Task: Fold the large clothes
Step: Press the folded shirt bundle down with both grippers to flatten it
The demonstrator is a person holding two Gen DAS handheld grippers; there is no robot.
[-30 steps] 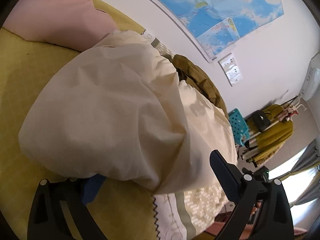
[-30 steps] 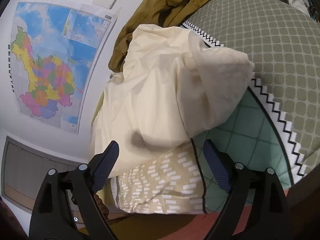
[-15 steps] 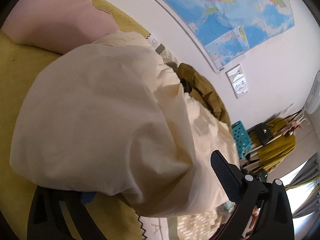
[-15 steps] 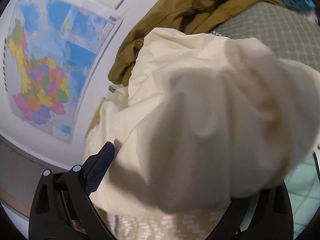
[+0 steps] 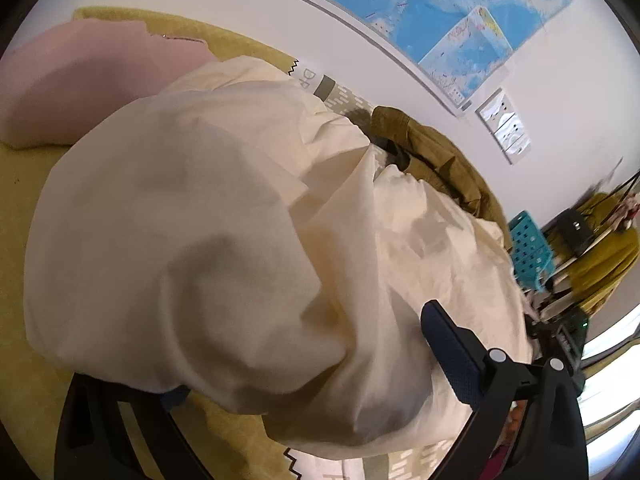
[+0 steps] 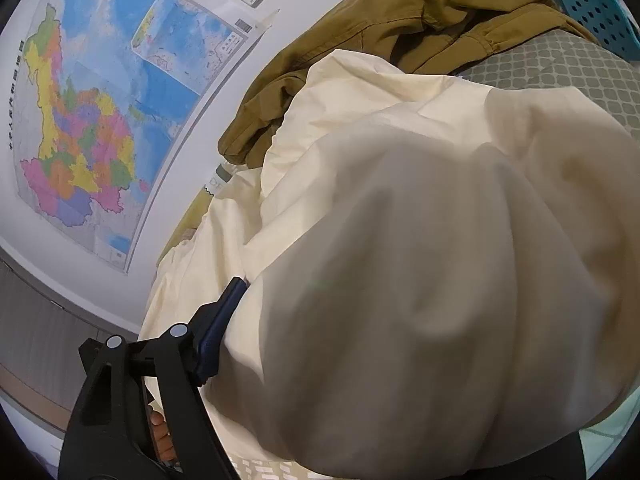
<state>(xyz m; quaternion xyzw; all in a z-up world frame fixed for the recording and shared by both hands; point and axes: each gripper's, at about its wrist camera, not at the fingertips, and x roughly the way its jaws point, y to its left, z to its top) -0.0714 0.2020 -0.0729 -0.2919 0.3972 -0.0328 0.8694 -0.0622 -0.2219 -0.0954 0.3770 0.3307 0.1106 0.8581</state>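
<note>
One large cream cotton garment (image 5: pixel 208 240) lies bunched on the bed, draped over both grippers. Left gripper (image 5: pixel 304 372): jaws spread wide, cloth between and over them; grip not discernible. Right gripper (image 6: pixel 360 360): one finger (image 6: pixel 218 332) visible, the other buried; state cannot be told. One olive-brown jacket (image 6: pixel 360 44) behind. One pink pillow (image 5: pixel 80 80). One wall map (image 6: pixel 100 112).

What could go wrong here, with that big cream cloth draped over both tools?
The cream cloth covers one finger of each hand-held gripper, left and right, so a grip could miss or slip. It also touches the brown jacket, which might get dragged along with it.
</note>
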